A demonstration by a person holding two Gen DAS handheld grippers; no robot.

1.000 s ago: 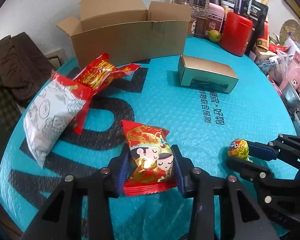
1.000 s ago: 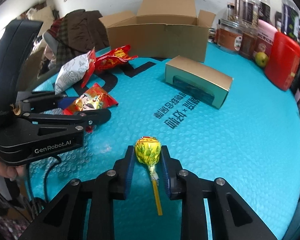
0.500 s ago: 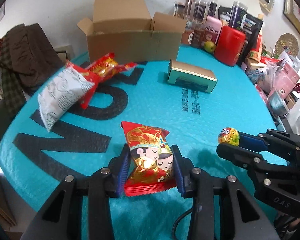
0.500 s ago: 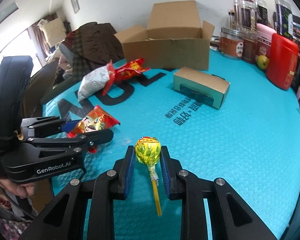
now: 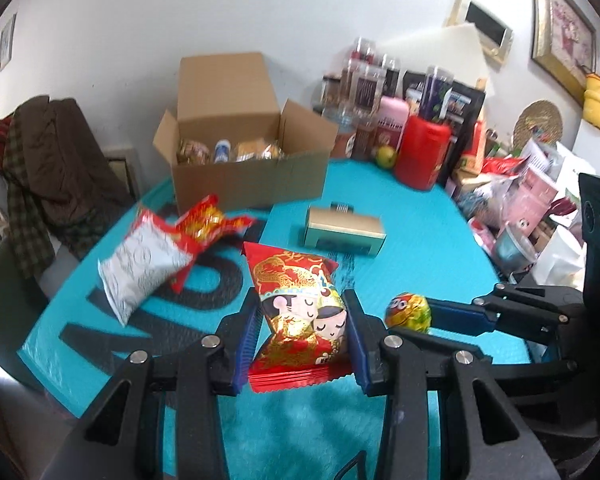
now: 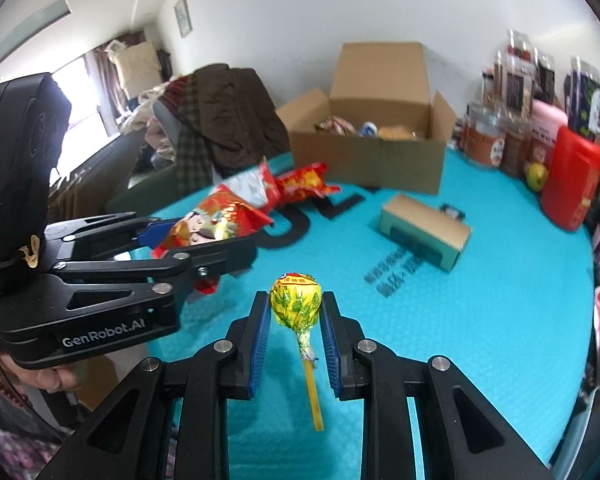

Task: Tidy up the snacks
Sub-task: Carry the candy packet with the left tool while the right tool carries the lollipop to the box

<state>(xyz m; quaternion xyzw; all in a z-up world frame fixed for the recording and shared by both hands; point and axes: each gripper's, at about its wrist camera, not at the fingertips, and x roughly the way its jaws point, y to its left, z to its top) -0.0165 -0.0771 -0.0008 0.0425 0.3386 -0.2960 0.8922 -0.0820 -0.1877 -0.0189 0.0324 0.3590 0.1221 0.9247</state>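
Observation:
My left gripper [image 5: 302,322] is shut on a red snack packet with a cartoon couple [image 5: 298,312] and holds it above the teal table; the packet also shows in the right wrist view [image 6: 216,220]. My right gripper [image 6: 294,312] is shut on a yellow-wrapped lollipop [image 6: 296,300], stick pointing back toward me; the lollipop also shows in the left wrist view [image 5: 408,314]. An open cardboard box [image 5: 244,152] with several snacks inside stands at the table's far side; it also shows in the right wrist view [image 6: 376,144].
A white and red snack bag [image 5: 144,268] and a red packet [image 5: 210,222] lie left of centre. A small gold box [image 5: 344,232] lies mid-table. Jars and a red canister [image 5: 420,150] crowd the back right. Clothes hang on a chair [image 5: 48,172] at left.
Both grippers have risen well above the table with their items held. The inside of the cardboard box has come into view.

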